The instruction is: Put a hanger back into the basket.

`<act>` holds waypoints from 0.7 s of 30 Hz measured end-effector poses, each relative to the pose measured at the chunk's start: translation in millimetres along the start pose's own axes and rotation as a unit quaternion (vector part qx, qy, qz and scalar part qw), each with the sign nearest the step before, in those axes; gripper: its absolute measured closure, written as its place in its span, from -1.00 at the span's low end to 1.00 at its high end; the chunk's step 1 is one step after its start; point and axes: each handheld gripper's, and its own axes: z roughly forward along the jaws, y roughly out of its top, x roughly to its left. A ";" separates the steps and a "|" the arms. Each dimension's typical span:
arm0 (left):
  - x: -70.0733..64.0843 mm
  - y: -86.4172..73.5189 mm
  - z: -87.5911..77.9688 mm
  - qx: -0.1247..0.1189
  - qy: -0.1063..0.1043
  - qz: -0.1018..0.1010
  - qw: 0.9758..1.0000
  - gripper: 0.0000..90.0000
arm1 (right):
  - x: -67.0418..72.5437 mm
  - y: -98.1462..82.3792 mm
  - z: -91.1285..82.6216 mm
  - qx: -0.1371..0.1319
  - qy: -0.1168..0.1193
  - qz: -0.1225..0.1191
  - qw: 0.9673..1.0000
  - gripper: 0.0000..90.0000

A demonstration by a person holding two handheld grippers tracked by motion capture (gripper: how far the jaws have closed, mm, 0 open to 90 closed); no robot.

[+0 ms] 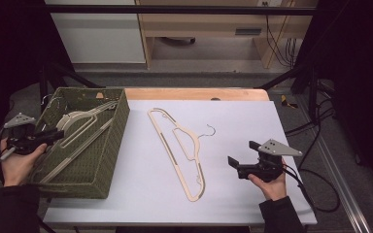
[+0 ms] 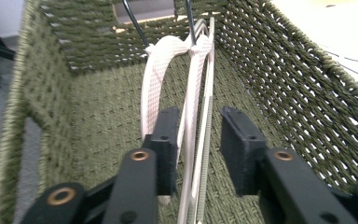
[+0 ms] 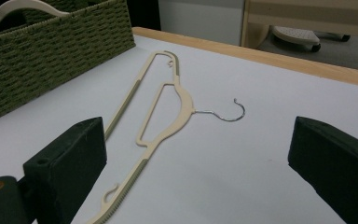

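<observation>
Hangers (image 2: 193,93) lie in our green basket (image 1: 114,141) at nine o'clock; our left gripper (image 2: 198,140) holds its fingers (image 2: 168,140) part-open astride them, unpressed. Our right gripper (image 3: 200,163) gapes wide, empty.

Each black two-jaw left gripper (image 1: 53,135) and right gripper (image 1: 240,154) carries a grey three-cornered plate with small dark holes on top. The left one has a grey looped handle part at its rear; a black cable trails from the right one. Seen close, the jaws are black, blocky pads on flat black arms, pinned with brass-coloured rivets. The person wears dark long sleeves reaching the wrists.
</observation>
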 end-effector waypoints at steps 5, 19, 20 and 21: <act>-16.6 2.8 -16.0 -0.041 0.000 0.003 0.999 0.24 | 0.7 -0.7 0.9 0.004 0.003 -0.001 1.000 -0.89; -118.1 19.8 -12.5 -0.134 -0.122 0.037 0.983 -0.62 | 4.1 -1.2 6.6 0.004 0.010 0.004 1.000 -0.85; -124.0 20.3 -11.3 -0.135 -0.129 0.041 0.982 -0.66 | 4.6 -1.1 7.0 0.005 0.010 0.003 1.000 -0.85; -133.6 21.0 -9.4 -0.134 -0.137 0.048 0.980 -0.70 | 5.2 -0.9 7.5 0.005 0.009 0.005 1.000 -0.85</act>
